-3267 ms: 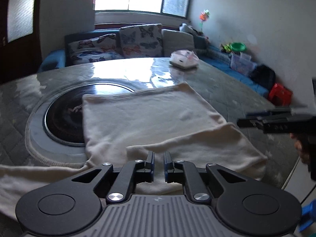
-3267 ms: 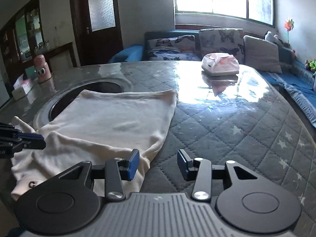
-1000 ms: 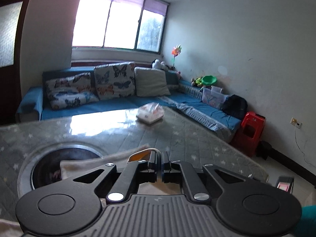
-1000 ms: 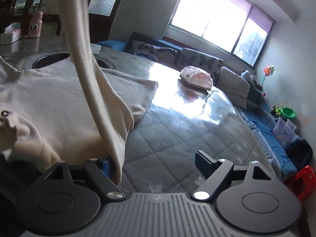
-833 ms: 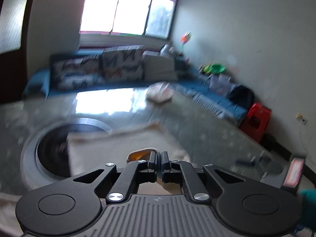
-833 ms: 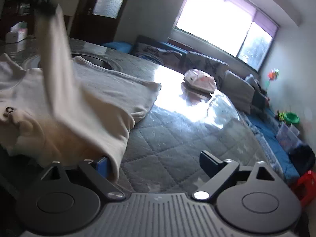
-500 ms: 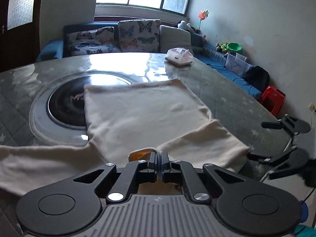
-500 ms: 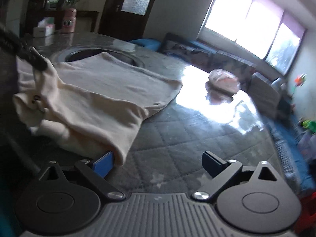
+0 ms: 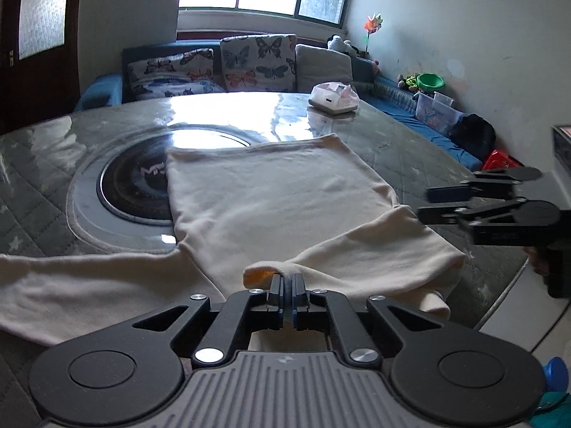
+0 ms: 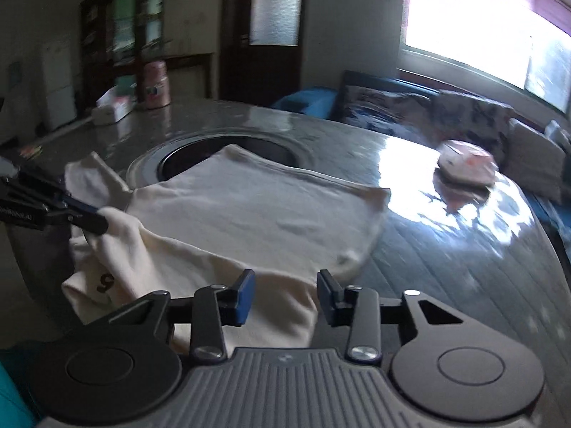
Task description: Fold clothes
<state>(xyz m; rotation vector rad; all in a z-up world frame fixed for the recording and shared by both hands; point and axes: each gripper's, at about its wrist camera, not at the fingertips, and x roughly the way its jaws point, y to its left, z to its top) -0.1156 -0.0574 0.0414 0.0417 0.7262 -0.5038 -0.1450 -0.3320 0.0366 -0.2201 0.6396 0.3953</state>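
Observation:
A cream garment [image 9: 278, 192] lies spread on the round quilted table, one sleeve trailing left and a folded flap on the right. My left gripper [image 9: 286, 285] is shut on a raised fold of it at the near edge; the right wrist view shows that gripper [image 10: 96, 219] pinching the cloth. My right gripper [image 10: 285, 294] hovers over the garment's near right corner [image 10: 278, 306]. Its jaws are closing with a clear gap, and the pads press on nothing. From the left wrist view, the right gripper [image 9: 428, 201] sits just off the flap's right edge.
A dark round inset [image 9: 132, 185] lies partly under the garment. A tissue box [image 9: 333, 98] stands at the table's far side. The table's edge [image 9: 499, 296] drops off at the right. A sofa with cushions [image 9: 257, 60] runs behind, and a pink bottle [image 10: 155, 85] stands far left.
The left gripper has come down, laying the lifted cloth back on the table. The right gripper's jaws have narrowed from wide apart, and it has swung left over the garment's corner.

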